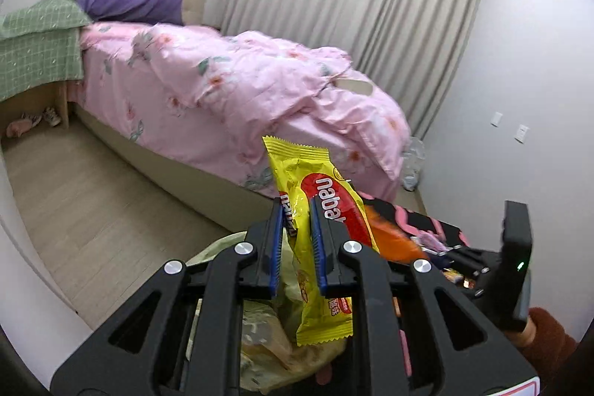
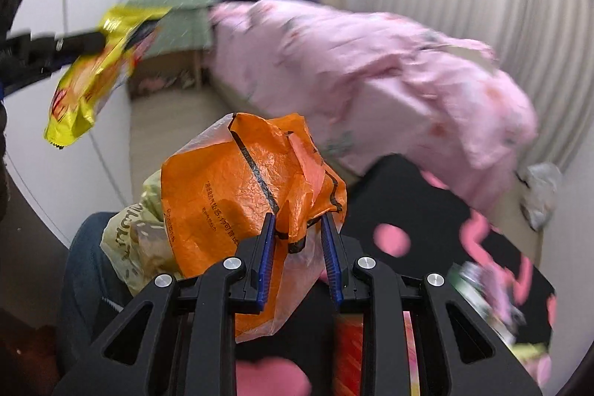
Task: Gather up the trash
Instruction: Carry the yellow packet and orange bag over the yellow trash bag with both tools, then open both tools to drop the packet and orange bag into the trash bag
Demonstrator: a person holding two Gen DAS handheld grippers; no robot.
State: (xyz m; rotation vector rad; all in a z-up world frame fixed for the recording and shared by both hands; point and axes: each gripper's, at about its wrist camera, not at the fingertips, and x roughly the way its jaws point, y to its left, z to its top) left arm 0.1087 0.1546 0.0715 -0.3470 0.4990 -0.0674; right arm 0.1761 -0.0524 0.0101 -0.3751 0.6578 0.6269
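Two grips: left hand-held gripper (image 1: 295, 210) pinching yellow wrapper (image 1: 319, 210), right hand-held gripper (image 2: 299, 229) clamping orange bag (image 2: 237, 180), bg blurred.

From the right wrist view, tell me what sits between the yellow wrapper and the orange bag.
Nothing visible does. The left claw holds the yellow wrapper up at the left; the right claw grips the orange bag lower down. Only open air, wall and floor show between them.

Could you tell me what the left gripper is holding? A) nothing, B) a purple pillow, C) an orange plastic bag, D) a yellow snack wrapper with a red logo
D: the left gripper has its blue pads clamped on the yellow snack wrapper with a red logo.
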